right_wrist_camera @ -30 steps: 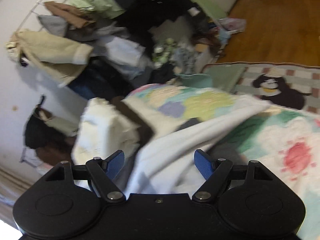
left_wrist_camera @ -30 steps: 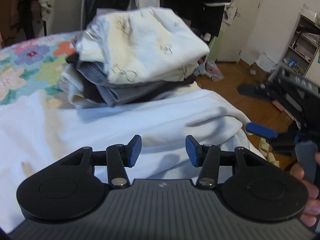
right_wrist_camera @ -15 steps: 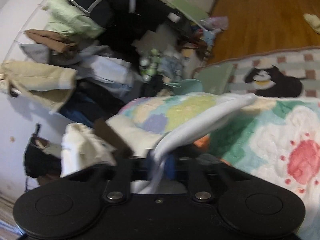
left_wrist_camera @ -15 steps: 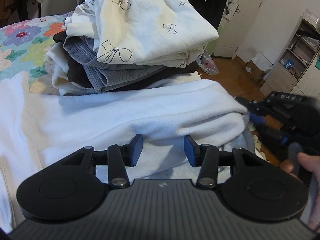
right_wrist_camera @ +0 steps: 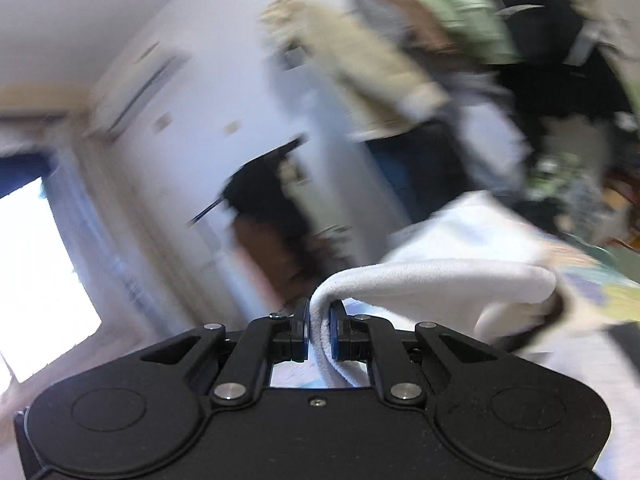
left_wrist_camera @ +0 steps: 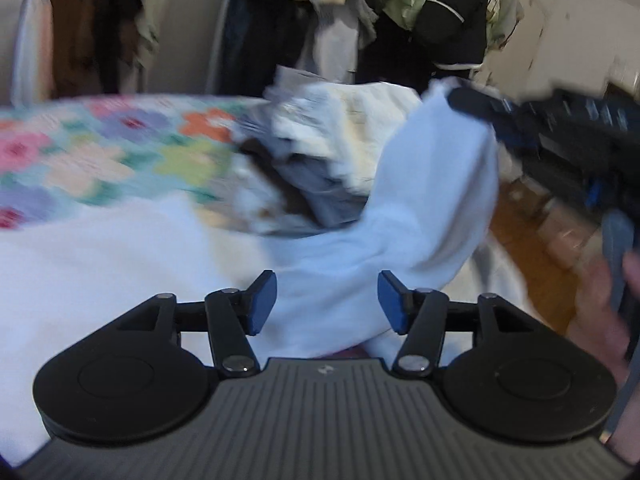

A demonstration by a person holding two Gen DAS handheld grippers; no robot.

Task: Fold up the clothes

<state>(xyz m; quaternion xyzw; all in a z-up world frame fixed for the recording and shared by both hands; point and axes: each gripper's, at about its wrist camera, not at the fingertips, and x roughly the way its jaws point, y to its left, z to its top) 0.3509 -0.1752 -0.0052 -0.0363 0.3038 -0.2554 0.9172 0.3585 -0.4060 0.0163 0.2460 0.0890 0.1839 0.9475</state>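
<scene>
A white fleece garment lies spread on the bed. My right gripper is shut on an edge of the white garment and holds it lifted; in the left wrist view the right gripper shows at the upper right with the cloth hanging from it. My left gripper is open and empty, low over the garment's near part. A stack of folded clothes sits behind the garment.
A floral quilt covers the bed at the left. Hanging clothes crowd the back wall. Wooden floor lies beyond the bed's right edge. A bright window is at the left of the right wrist view.
My right gripper closed on the garment's edge and has lifted it up and leftward. My left gripper stays open and has tilted up a little.
</scene>
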